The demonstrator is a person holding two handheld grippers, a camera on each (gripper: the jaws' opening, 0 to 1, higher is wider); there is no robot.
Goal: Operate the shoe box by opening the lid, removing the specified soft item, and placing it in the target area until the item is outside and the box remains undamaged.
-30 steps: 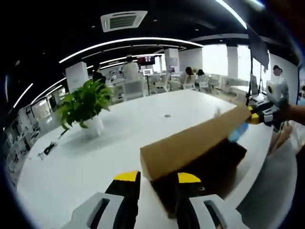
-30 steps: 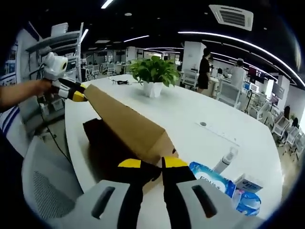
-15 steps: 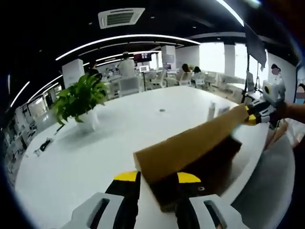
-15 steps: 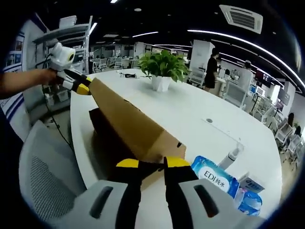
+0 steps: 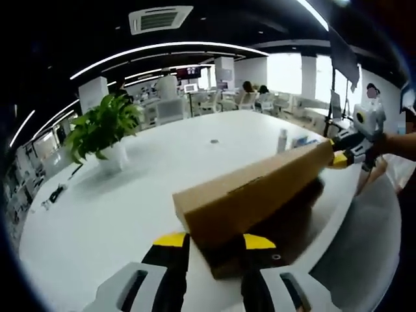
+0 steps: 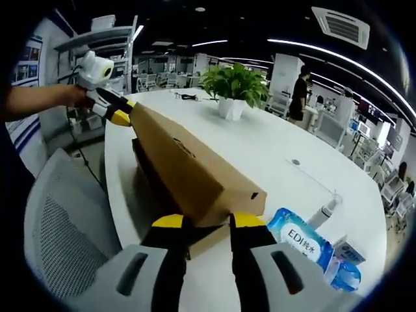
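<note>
The left hand-held gripper (image 5: 212,242) has its yellow-tipped jaws set either side of one end of the shoe box lid (image 5: 250,198), pinching that end wall between them. In the right gripper view the right hand-held gripper (image 6: 206,222) does the same at the opposite end, jaws parted just by the thickness of the cardboard they clamp. Each gripper also appears at the far end of the lid in the other's view.

The lid is plain brown cardboard, matte, long and rectangular with crisp folded edges and a small dark hole in its end wall. It is raised and tilted above the shoe box (image 6: 151,177), whose dark base sits on the glossy white tabletop (image 5: 130,201) near its curved edge. What lies inside the box cannot be made out.

Just beside the box lie a blue soft tissue pack (image 6: 300,239) and a slim white bottle (image 6: 324,210). A leafy potted plant (image 6: 234,84) in a white pot stands well apart. A grey mesh chair (image 6: 62,221) sits by the tabletop's edge.
</note>
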